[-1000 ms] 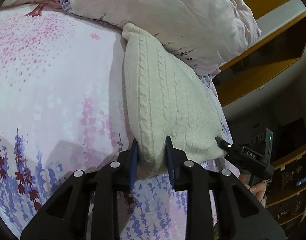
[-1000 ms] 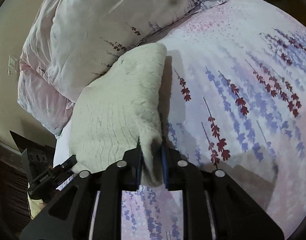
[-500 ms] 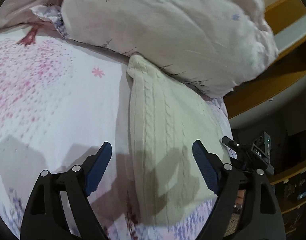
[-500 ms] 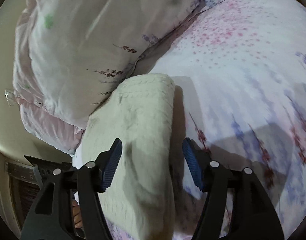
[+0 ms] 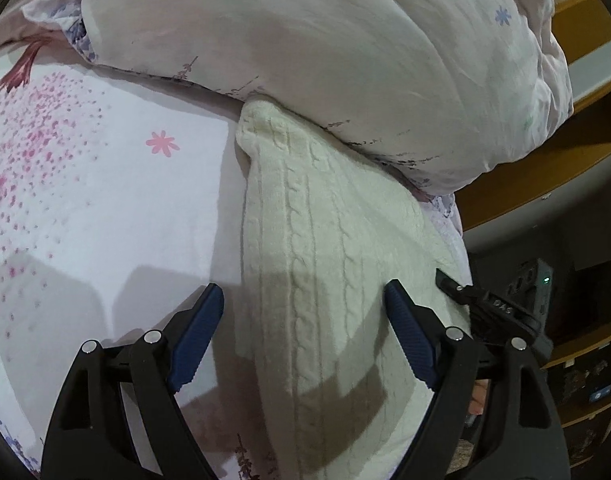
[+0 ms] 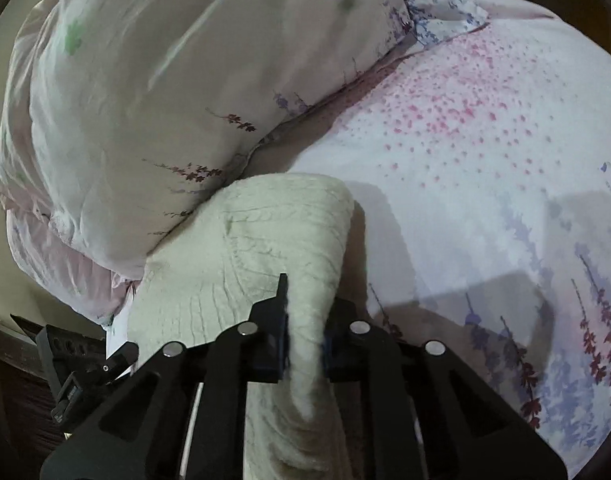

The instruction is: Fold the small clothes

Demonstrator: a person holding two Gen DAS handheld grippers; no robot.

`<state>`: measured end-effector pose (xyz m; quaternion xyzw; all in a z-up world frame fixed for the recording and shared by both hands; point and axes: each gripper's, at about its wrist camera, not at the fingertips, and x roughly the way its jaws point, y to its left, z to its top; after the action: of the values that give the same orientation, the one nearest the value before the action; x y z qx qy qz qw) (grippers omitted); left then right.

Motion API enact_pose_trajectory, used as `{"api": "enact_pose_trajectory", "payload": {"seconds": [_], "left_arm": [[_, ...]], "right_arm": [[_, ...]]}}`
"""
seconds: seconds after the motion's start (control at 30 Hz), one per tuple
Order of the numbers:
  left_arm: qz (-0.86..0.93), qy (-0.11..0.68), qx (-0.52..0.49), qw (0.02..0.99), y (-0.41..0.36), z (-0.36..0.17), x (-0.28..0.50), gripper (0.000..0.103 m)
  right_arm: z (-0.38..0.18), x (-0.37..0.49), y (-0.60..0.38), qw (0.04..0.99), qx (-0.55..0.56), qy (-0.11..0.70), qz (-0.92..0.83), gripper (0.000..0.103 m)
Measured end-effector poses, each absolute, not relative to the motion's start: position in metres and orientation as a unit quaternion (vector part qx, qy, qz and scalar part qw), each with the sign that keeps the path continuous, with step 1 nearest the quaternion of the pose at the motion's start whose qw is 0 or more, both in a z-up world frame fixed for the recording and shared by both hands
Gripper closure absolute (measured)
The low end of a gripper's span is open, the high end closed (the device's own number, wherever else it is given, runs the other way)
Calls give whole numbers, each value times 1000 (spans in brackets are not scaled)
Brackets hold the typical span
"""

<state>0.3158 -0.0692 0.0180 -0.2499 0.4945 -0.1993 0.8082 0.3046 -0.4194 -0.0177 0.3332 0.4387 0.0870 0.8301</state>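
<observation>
A cream cable-knit sweater [image 5: 325,220] lies folded on the floral bedsheet [image 5: 105,200], its far end tucked against a big pillow [image 5: 345,60]. My left gripper [image 5: 303,290] hovers open just over the sweater's near part, blue pads well apart and touching nothing. In the right wrist view the same sweater [image 6: 265,232] has its right-hand edge bunched into a ridge. My right gripper [image 6: 307,312] is closing on that ridge, with the fabric pinched between its pads. Each gripper also shows at the edge of the other's view: the right gripper [image 5: 485,304] and the left gripper [image 6: 77,376].
The pillow [image 6: 165,80] blocks the far side. Printed bedsheet [image 6: 465,180] stretches to the right of the sweater in the right wrist view. A wooden shelf unit [image 5: 585,60] and dark shelving stand beyond the bed's edge. A person's fingers [image 5: 479,396] hold the right gripper.
Both grippers let go of the sweater's near edge and moved forward toward the pillow. The left stayed open. The right opened, then closed again on the sweater's side fold.
</observation>
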Motion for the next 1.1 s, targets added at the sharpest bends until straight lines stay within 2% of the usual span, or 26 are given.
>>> {"api": "enact_pose_trajectory", "payload": {"seconds": [0.03,0.1,0.17,0.53,0.63,0.7,0.83,0.93,1.0,1.1], "left_arm": [[-198,494,-245,810,-72,18,315,20],[-200,491,-235,815,-73,21,312,20],[-204,487,-223,820,-75,23,309,20],[-206,488,-189,827,-88,21,305,20],[-211,488,-193,825,-91,17,306,20],[-215,488,-188,825,-95,16,307,19],[-220,489,-181,824,-100,16,305,20],[-216,489,-183,825,-104,16,304,20],[-214,488,-187,825,-105,16,305,26],[-223,477,-194,828,-99,21,301,48]], "right_arm": [[-16,302,-420,829,333,440,88,75],[-13,296,-425,828,337,439,88,54],[-12,290,-430,824,350,433,104,47],[-25,286,-425,808,363,444,135,44],[-26,288,-416,805,362,446,152,46],[-28,289,-409,800,360,451,162,52],[-27,290,-401,802,354,452,163,54],[-27,291,-396,802,352,456,162,64],[-28,291,-390,801,352,454,166,73],[-24,287,-391,806,354,444,167,77]]}}
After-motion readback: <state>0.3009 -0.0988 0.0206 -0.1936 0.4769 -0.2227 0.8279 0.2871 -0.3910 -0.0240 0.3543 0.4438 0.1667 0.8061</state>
